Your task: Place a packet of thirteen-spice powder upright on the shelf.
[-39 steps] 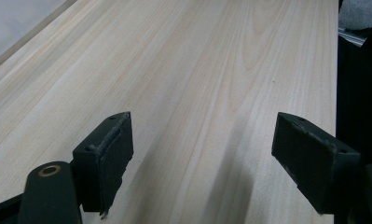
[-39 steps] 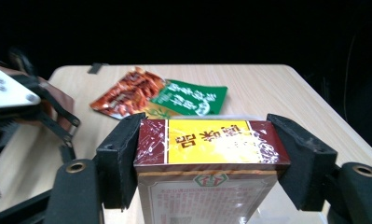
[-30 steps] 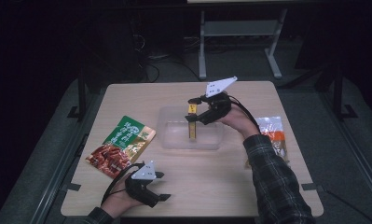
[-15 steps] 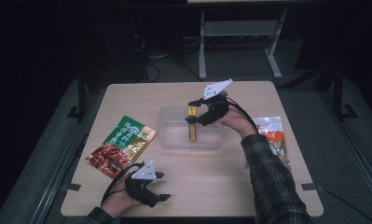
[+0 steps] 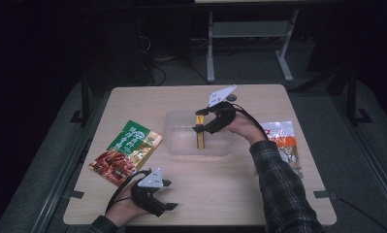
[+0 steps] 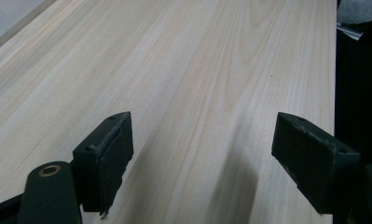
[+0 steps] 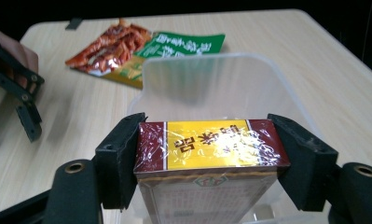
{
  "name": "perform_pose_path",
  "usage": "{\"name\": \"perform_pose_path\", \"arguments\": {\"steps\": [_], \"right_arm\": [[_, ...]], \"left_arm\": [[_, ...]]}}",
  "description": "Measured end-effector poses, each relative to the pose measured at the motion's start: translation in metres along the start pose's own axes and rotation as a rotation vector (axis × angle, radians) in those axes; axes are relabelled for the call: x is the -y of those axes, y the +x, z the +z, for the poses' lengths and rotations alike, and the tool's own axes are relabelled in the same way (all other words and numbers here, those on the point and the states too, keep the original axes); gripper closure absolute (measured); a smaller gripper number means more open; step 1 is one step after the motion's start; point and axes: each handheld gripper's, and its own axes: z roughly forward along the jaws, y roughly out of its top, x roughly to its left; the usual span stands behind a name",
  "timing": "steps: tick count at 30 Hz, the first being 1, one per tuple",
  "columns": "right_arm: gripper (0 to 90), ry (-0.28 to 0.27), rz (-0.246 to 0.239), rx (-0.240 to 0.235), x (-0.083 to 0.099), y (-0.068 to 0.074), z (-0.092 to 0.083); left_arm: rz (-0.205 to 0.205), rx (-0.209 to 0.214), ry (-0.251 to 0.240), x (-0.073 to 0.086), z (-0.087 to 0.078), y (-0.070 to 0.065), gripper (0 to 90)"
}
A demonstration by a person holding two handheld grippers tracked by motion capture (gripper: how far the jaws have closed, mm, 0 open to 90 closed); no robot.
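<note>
My right gripper [image 5: 199, 123] is shut on a yellow and dark red box [image 5: 200, 138], wrapped in clear film, and holds it upright inside a clear plastic bin [image 5: 181, 141] at the table's middle. Both pads press the box's [image 7: 211, 144] two short ends in the right gripper view, with the bin's far wall [image 7: 207, 79] just beyond. The gripper [image 7: 211, 156] points from the right toward the left of the table. My left gripper [image 5: 168, 195] rests open near the front edge, left of centre, with bare wood between its jaws [image 6: 200, 154].
A green and red snack packet [image 5: 125, 151] lies flat left of the bin. A clear packet with orange print [image 5: 283, 138] lies by the right edge, beside the right forearm's plaid sleeve [image 5: 278, 189]. Bare wood spreads between the bin and the front edge.
The right gripper has sunk with the box, so the box now stands lower in the bin. The left gripper has stayed where it was.
</note>
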Motion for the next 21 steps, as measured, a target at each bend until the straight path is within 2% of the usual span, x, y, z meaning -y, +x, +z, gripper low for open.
{"name": "perform_pose_path", "arguments": {"steps": [3, 9, 18, 21], "right_arm": [[30.1, 0.036, -0.009, 0.000, 0.002, 0.000, 0.003], [28.2, 0.057, 0.018, 0.006, 0.003, 0.001, 0.004], [19.9, 0.007, 0.067, 0.050, -0.006, 0.005, -0.014], [18.4, 0.002, 0.069, 0.081, -0.014, 0.017, -0.029]], "left_arm": [[0.000, 0.002, 0.002, 0.000, 0.000, 0.000, 20.1], [0.000, 0.004, 0.009, 0.000, 0.001, 0.000, 20.1], [-0.002, 0.009, -0.001, 0.000, 0.001, 0.000, 20.0], [0.001, 0.007, 0.002, 0.000, 0.000, 0.003, 20.0]]}}
